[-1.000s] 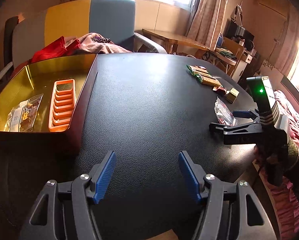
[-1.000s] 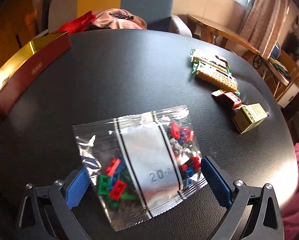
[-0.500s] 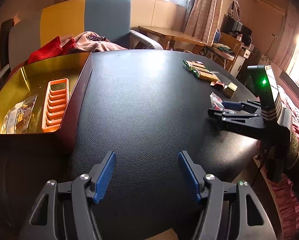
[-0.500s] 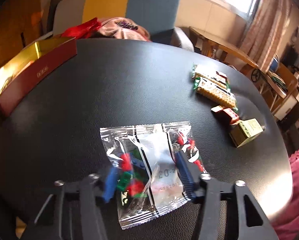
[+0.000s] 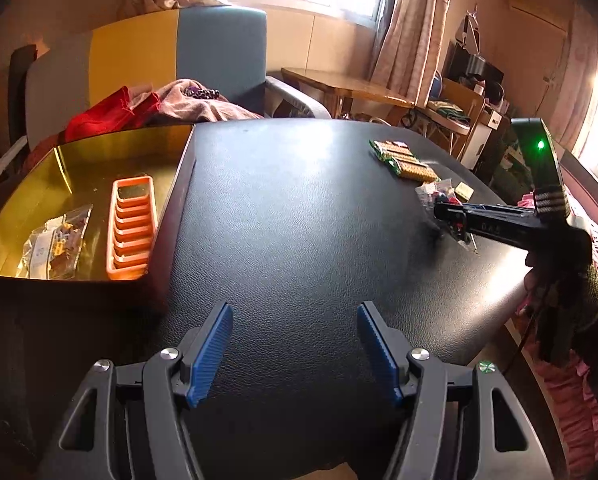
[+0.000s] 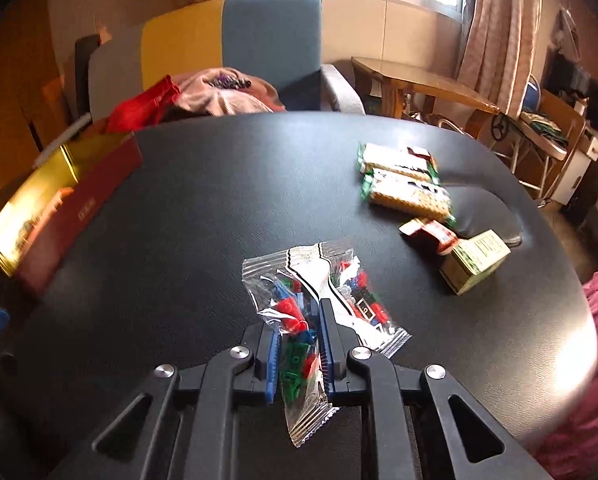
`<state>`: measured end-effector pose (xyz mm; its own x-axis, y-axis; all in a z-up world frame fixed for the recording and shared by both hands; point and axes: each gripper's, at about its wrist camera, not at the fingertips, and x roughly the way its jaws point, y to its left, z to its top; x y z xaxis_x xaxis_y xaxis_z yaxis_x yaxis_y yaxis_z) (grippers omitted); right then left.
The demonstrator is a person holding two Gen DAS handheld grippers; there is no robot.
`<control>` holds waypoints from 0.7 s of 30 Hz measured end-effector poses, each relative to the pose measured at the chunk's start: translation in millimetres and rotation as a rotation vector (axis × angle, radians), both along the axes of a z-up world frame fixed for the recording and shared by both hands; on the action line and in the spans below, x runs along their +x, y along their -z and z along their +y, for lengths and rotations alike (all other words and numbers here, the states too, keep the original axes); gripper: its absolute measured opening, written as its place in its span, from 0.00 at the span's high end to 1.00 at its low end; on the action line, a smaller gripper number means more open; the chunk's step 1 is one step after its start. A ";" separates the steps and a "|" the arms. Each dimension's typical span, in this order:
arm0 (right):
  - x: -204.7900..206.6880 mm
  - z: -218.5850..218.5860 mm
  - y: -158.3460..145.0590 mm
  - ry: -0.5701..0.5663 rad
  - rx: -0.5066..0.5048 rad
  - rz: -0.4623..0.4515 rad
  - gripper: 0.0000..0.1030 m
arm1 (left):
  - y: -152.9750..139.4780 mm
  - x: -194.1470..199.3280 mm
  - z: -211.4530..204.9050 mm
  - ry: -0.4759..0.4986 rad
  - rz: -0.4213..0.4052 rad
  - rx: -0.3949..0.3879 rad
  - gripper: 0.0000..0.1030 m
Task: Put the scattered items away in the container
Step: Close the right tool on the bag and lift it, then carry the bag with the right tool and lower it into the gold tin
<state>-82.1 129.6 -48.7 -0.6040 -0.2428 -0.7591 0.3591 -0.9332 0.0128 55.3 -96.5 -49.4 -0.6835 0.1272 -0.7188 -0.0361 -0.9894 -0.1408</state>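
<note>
My right gripper (image 6: 299, 344) is shut on a clear bag of coloured bricks (image 6: 299, 300) and holds it just above the black table (image 6: 203, 216); it also shows in the left wrist view (image 5: 451, 216). My left gripper (image 5: 295, 344) is open and empty over the table's near edge. The gold-lined container (image 5: 83, 172) stands at the left, holding an orange tray (image 5: 133, 228) and another clear bag (image 5: 57, 244). Two biscuit packs (image 6: 403, 184), a small red packet (image 6: 431, 232) and a small green box (image 6: 477, 264) lie on the table's right side.
A blue and yellow armchair (image 5: 171, 60) with red and pink cloth (image 5: 155, 106) stands behind the table. A wooden side table (image 6: 419, 80) and shelves are at the back right. Pink fabric (image 5: 567, 400) lies by the table's right edge.
My right gripper closed on the bag of bricks and lifted it off the table, crumpling it. My left gripper stayed open and barely moved.
</note>
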 end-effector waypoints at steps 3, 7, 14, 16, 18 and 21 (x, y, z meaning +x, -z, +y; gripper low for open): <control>2.7 -16.2 -12.0 -0.035 -0.032 0.017 0.84 | -3.1 4.3 -5.0 -0.008 0.010 -0.005 0.37; 7.2 -51.0 -25.0 -0.112 -0.048 0.040 0.84 | -5.4 11.3 -15.6 -0.033 0.015 -0.002 0.37; 19.8 -114.8 -39.4 -0.240 -0.061 0.072 0.84 | -6.2 19.2 -35.1 -0.084 0.021 0.004 0.37; 22.8 -129.7 -41.5 -0.270 -0.068 0.074 0.84 | -5.4 20.6 -39.3 -0.094 0.019 0.007 0.37; 25.2 -144.1 -43.9 -0.294 -0.079 0.078 0.85 | -4.5 22.3 -43.1 -0.103 0.018 0.007 0.37; 28.3 -168.1 -49.6 -0.342 -0.098 0.083 0.85 | -3.6 26.5 -47.9 -0.114 0.018 0.005 0.37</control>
<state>-53.8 -38.4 0.9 -0.5341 -0.5108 -0.6736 0.6537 -0.7548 0.0540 81.9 -144.4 -45.8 -0.7064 0.0516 -0.7059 0.0741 -0.9865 -0.1462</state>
